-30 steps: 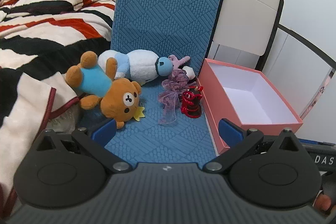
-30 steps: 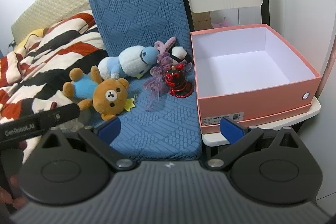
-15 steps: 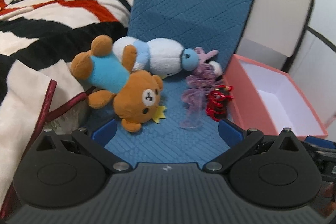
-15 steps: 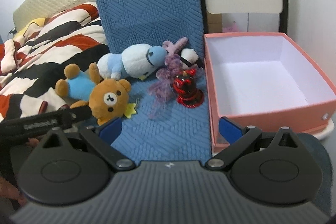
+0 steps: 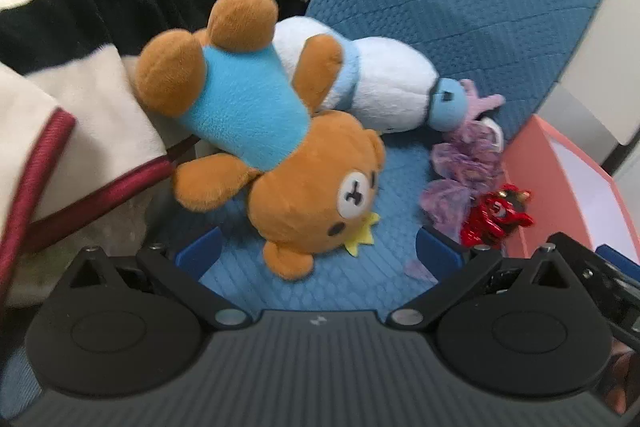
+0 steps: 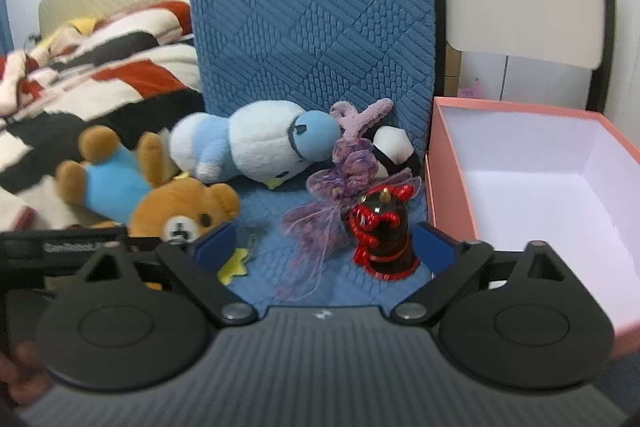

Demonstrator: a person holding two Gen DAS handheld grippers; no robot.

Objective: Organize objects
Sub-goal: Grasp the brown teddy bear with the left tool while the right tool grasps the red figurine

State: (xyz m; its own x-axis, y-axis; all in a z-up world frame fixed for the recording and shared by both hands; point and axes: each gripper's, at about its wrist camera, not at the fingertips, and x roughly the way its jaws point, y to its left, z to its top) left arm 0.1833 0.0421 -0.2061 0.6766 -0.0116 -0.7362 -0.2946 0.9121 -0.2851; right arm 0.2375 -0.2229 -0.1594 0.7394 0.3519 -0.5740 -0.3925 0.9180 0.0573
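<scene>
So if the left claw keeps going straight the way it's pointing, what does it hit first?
Most likely the brown plush bear in the blue shirt: its head lies between the open left claw fingers, just ahead.

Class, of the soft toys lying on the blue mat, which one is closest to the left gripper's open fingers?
The brown plush bear in the light-blue shirt: its head lies just ahead of the left gripper, while the white-and-blue plush lies farther back.

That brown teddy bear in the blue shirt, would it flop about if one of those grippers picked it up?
Probably. The brown teddy bear looks like soft plush, so it should squash between the open left hand-held gripper. It lies head-down with its legs splayed, so the limbs would likely dangle. It looks light and fuzzy, so it is unlikely to slip.
</scene>
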